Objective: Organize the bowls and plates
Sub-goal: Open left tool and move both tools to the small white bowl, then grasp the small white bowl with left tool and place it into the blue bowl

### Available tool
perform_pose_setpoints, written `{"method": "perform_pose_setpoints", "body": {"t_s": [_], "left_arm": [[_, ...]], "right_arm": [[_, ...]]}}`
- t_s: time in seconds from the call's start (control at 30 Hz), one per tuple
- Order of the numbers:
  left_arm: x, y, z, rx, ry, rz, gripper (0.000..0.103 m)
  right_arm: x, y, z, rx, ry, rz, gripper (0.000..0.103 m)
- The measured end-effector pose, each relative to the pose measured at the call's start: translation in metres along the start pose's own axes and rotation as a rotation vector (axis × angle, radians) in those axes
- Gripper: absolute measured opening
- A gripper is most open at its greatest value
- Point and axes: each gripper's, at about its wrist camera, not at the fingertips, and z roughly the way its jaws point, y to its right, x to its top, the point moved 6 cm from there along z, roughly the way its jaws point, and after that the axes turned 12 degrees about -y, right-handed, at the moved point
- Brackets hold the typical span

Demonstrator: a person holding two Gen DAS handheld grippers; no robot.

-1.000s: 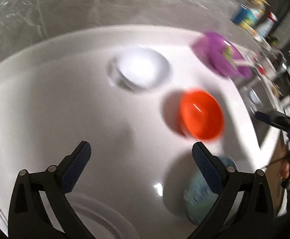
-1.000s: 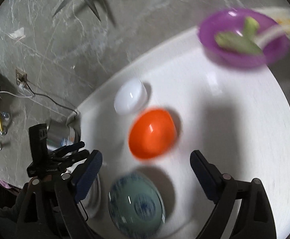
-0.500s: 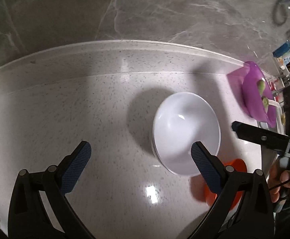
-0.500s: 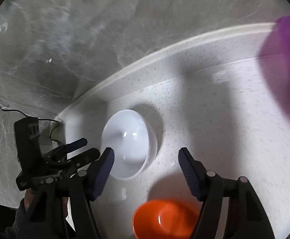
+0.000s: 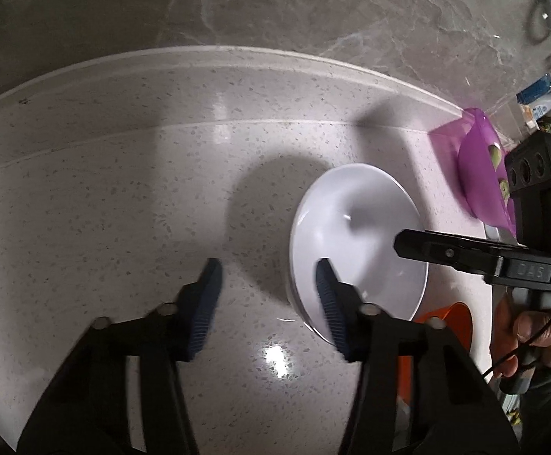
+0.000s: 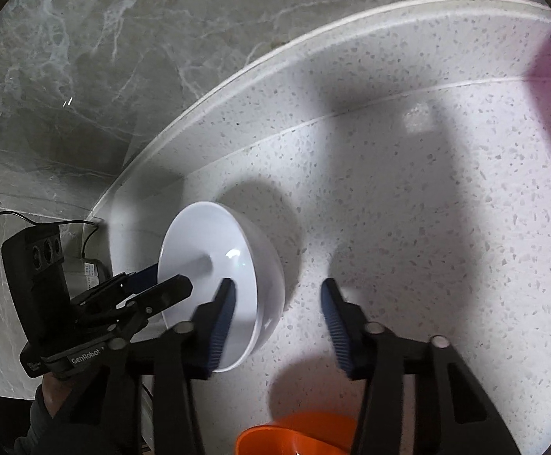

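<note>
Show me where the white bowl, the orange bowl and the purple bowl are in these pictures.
white bowl (image 5: 355,227): left wrist view, on its smooth inner surface.
orange bowl (image 6: 294,438): right wrist view, on its inside, at the bottom edge.
purple bowl (image 5: 478,174): left wrist view, on its inner wall, at the right.

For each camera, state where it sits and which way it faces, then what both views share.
Left wrist: on the left gripper, angled down at the speckled counter; shows the person's other hand.
Right wrist: on the right gripper, angled down at the counter; shows the left gripper and a hand below it.
Shared: white bowl, one finger of each gripper inside its rim; orange bowl.
</note>
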Motion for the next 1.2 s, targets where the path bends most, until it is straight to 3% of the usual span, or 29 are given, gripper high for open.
{"method": "perform_pose_setpoints", "body": {"t_s": [0.03,0.1,0.2,0.27,0.77,0.93,1.2], "left_arm": [[-0.001,0.0,0.002,-0.003,-0.005,0.0,0.031],[-0.002,0.002,0.003,-0.018,-0.005,-0.003,0.029],[-0.001,0.009,0.009,-0.042,-0.002,-0.003,0.019],[0.0,0.015,0.011,-0.039,-0.005,0.009,0.015],[-0.013,0.019,-0.009,-0.048,0.006,0.001,0.014],[-0.032,0.033,-0.033,-0.054,0.029,0.017,0.014],[-0.088,0.069,-0.067,-0.071,0.052,0.071,0.014]], "right_arm": [[0.0,0.0,0.002,-0.002,-0.008,-0.002,0.033],[-0.001,-0.001,0.004,0.002,-0.016,-0.009,0.025],[-0.003,-0.003,0.006,0.013,-0.02,-0.019,0.019],[-0.002,-0.005,0.007,0.008,-0.018,-0.02,0.019],[-0.009,-0.014,-0.004,0.017,0.0,-0.023,0.019],[-0.031,-0.021,-0.022,0.029,0.013,-0.037,0.019],[-0.09,-0.036,-0.064,0.044,0.066,-0.058,0.019]]}}
